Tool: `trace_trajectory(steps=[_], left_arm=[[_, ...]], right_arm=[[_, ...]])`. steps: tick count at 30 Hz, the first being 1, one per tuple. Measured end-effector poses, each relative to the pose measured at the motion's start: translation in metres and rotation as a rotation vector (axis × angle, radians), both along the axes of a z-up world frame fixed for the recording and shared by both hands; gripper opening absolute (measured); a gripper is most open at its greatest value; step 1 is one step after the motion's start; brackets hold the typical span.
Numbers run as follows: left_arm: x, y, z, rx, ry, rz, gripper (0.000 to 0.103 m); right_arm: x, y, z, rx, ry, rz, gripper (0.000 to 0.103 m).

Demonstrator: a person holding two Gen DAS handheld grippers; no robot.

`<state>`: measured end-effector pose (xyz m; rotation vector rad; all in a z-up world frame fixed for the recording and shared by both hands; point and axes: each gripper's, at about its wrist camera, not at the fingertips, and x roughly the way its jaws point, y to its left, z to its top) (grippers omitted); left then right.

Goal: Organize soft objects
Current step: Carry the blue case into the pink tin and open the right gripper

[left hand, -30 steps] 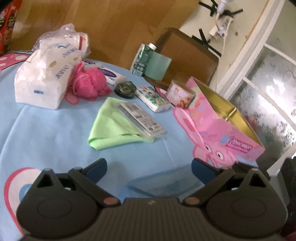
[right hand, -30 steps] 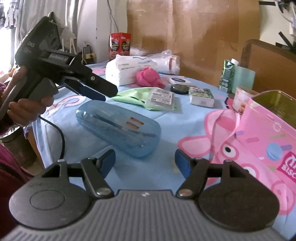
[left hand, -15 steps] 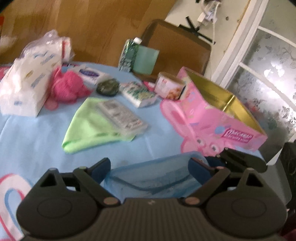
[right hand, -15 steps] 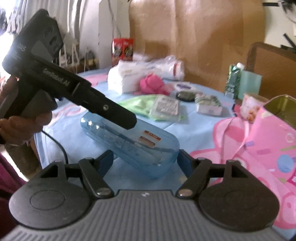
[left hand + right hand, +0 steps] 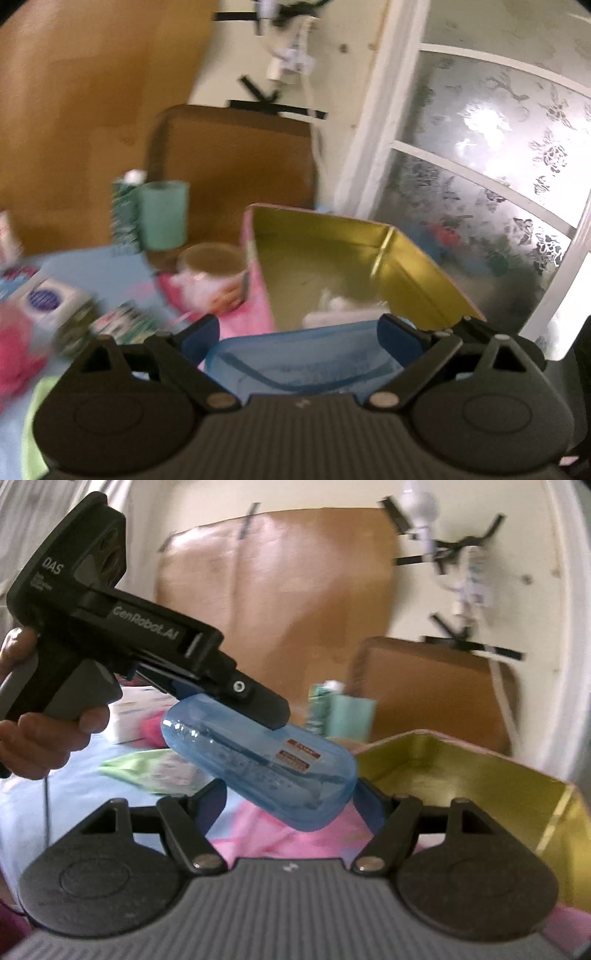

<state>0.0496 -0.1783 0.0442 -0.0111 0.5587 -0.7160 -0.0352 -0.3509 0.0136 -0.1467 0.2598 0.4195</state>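
Watching both feeds, I saw the case (image 5: 258,760) up off the bench (image 5: 85,266), tilted, with its lower end just over the near rim of the tin (image 5: 406,258). My left hand-held gripper (image 5: 299,328) clamped it across its width at the end farther from the tin. Those jaws were easing open with the case between them.

That was my first worry. The shell looked smooth and curved, so a slackening pinch could have let it slide out before it was over the tin's mouth. It would then have struck the rim or dropped onto the bench beside the tin.

My right hand-held gripper (image 5: 290,794) stood wide with the case's lower end between its fingers; I could not tell whether its pads pressed on it. Had both pulled at different angles, the case could have twisted free.

The case looked long against the tin's opening, so I judged it might jam across a corner rather than lie flat. It might also have landed on the white thing (image 5: 343,306) at the tin's bottom. The tin looked light, and a knock on its wall could have shoved it into the cup (image 5: 210,280) just beside its left wall. Blur in the left view made placement harder to judge.

The green cloth (image 5: 136,764) and pink puff (image 5: 14,343) lay on the bench, left of the tin, not yet handled.
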Motion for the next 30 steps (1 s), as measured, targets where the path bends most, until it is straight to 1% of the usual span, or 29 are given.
trace_trajectory(steps=[3, 6, 9, 11, 13, 14, 15, 16, 17, 19, 20, 23, 26, 30], left_arm=[[0.012, -0.036, 0.000, 0.009, -0.004, -0.032, 0.096], [0.024, -0.064, -0.004, 0.022, 0.001, -0.043, 0.096], [0.035, -0.091, -0.009, 0.032, 0.009, -0.044, 0.096], [0.043, -0.106, -0.014, 0.049, 0.004, -0.039, 0.098], [0.052, -0.118, -0.019, 0.086, 0.010, -0.014, 0.100], [0.057, -0.124, -0.023, 0.111, 0.012, 0.007, 0.100], [0.062, -0.129, -0.026, 0.133, 0.014, 0.031, 0.100], [0.065, -0.129, -0.027, 0.140, 0.016, 0.047, 0.100], [0.067, -0.128, -0.028, 0.137, 0.021, 0.060, 0.100], [0.067, -0.123, -0.028, 0.120, 0.022, 0.067, 0.100], [0.065, -0.120, -0.028, 0.117, 0.016, 0.076, 0.100], [0.055, -0.105, -0.026, 0.096, 0.006, 0.092, 0.100], [0.033, -0.083, -0.024, 0.066, 0.001, 0.080, 0.100], [0.006, -0.048, -0.022, 0.080, -0.005, 0.067, 0.100]], right_arm=[[0.010, -0.023, 0.000, 0.004, 0.003, -0.058, 0.077], [0.018, -0.039, -0.005, 0.004, 0.020, -0.105, 0.077], [0.030, -0.055, -0.011, 0.000, 0.037, -0.149, 0.078], [0.036, -0.063, -0.015, 0.009, 0.057, -0.172, 0.078], [0.044, -0.071, -0.015, 0.050, 0.070, -0.197, 0.080], [0.052, -0.071, -0.016, 0.029, 0.067, -0.266, 0.081], [0.057, -0.071, -0.017, -0.003, 0.029, -0.353, 0.082], [0.059, -0.073, -0.018, -0.014, -0.003, -0.409, 0.082], [0.060, -0.079, -0.017, 0.014, -0.011, -0.429, 0.082], [0.054, -0.092, -0.014, 0.141, -0.021, -0.405, 0.082], [0.051, -0.096, -0.013, 0.177, -0.032, -0.399, 0.082], [0.044, -0.095, -0.017, 0.201, -0.069, -0.403, 0.082], [0.038, -0.093, -0.021, 0.250, -0.083, -0.384, 0.082], [0.034, -0.085, -0.021, 0.297, -0.104, -0.344, 0.081]])
